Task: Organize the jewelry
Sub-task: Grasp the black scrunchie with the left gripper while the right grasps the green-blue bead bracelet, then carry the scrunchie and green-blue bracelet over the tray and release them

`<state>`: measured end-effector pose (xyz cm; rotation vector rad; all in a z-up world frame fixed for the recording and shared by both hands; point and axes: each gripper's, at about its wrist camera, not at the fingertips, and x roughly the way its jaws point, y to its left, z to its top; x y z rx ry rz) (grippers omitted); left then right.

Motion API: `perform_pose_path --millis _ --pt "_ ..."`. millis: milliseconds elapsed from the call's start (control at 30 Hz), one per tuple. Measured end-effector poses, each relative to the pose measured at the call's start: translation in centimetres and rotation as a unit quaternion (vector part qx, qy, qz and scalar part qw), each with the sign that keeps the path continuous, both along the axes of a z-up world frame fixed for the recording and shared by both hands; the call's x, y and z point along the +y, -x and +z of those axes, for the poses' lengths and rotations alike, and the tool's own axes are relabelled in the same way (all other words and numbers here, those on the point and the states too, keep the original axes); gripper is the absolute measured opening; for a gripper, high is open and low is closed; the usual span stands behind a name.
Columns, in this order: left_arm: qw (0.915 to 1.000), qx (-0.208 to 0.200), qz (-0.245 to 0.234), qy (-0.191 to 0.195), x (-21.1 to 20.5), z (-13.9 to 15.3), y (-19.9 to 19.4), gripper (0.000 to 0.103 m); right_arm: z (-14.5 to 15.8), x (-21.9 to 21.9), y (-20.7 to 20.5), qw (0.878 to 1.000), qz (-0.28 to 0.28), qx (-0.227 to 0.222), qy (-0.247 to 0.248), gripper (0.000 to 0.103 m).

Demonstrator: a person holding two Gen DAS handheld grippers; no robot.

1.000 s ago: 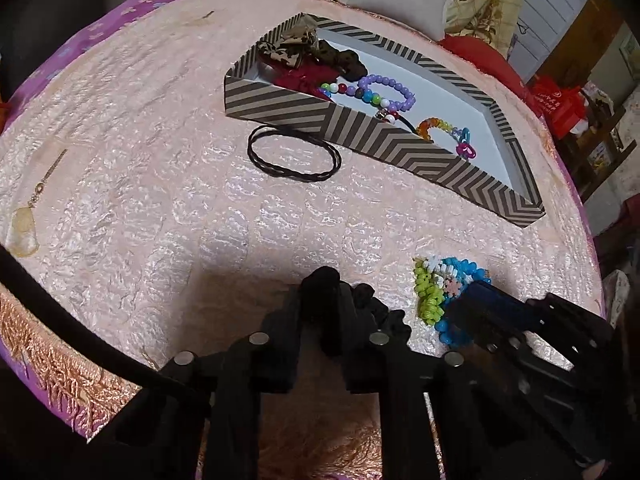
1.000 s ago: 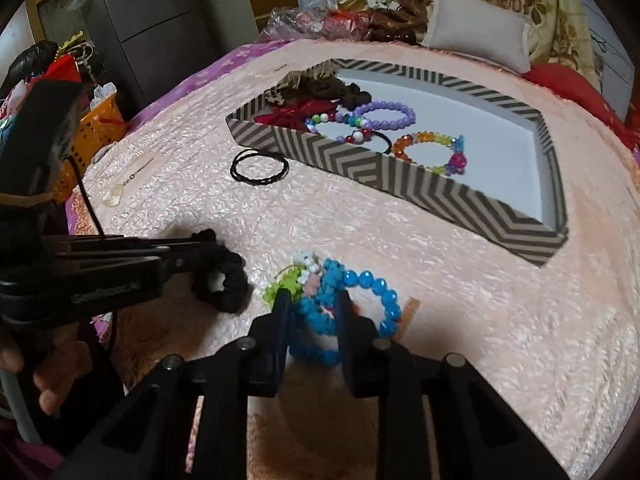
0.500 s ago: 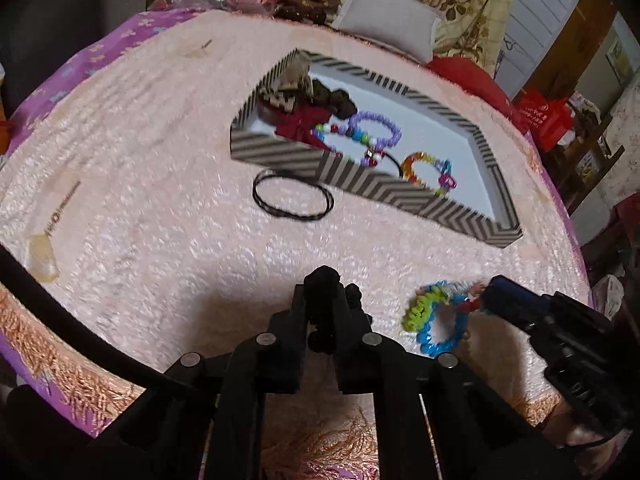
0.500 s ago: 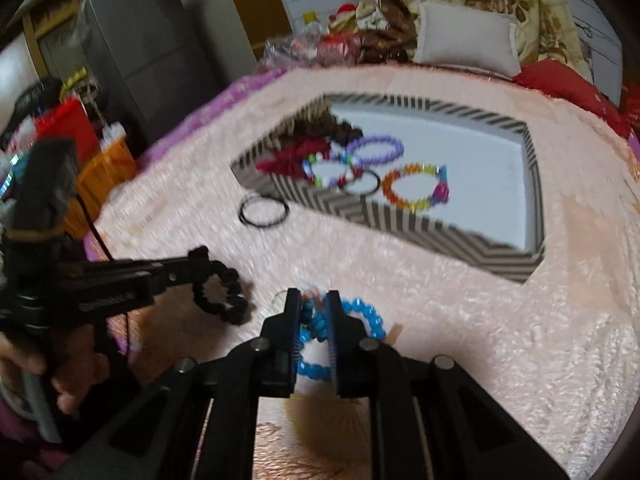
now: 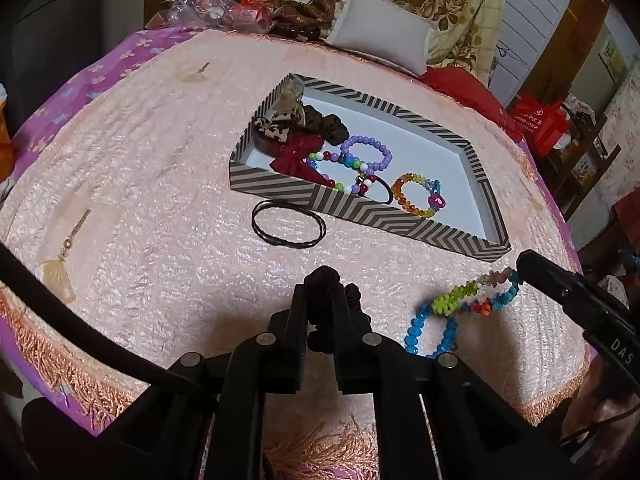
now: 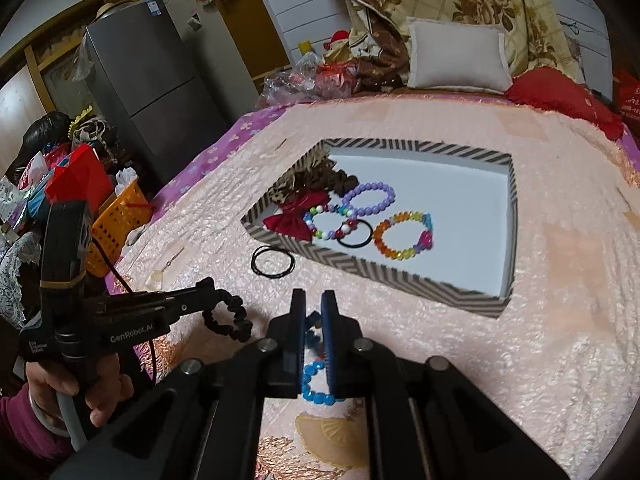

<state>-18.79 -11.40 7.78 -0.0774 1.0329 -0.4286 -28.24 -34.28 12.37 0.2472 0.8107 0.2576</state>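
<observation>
Pink quilted bedspread [image 5: 152, 184] fills both views. Nearest, short of the striped tray [image 5: 360, 210], a black scrunchie [image 6: 228, 318] is clamped in the left gripper [image 5: 322, 300] and beaded bracelets [image 5: 452, 306] in the right gripper [image 6: 313, 320]. Both have been lifted off the spread since a second ago, ready for the tray beyond.

My left gripper [image 5: 322, 312] is matt black plastic with small shiny metal pins, and it pinches a soft, matt black cloth scrunchie [image 6: 228, 318]; my right gripper [image 6: 313, 320] has ridged blue pads against glossy blue plastic beads [image 6: 316, 384]. Under me the bedspread [image 5: 160, 200] is a puckered, satiny peach cloth with a rough fringe. The tray [image 5: 360, 208] looks like matt striped cardboard with a smooth white floor, holding shiny beaded bracelets [image 5: 366, 156] and a red fabric bow [image 5: 296, 152].
</observation>
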Motion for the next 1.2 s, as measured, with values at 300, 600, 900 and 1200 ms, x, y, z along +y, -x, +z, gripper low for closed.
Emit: perform_pose_path --millis 300,600,900,1200 --pt "1.0000 0.002 -0.003 -0.003 -0.3 -0.1 -0.1 0.000 0.6 -0.9 -0.3 1.000 -0.009 -0.005 -0.002 0.007" --pt "0.9999 -0.010 -0.004 -0.009 -0.5 0.6 -0.6 0.000 2.5 -2.4 -1.2 0.999 -0.025 -0.026 -0.002 0.007" --pt "0.9994 -0.023 -0.010 -0.022 -1.4 1.4 -1.7 0.000 3.5 -4.0 -3.0 0.998 -0.045 -0.033 -0.001 0.007" --pt "0.9989 -0.037 -0.018 -0.022 -2.7 2.8 -3.6 0.000 3.7 -6.0 -5.5 0.998 -0.061 -0.030 0.006 0.007"
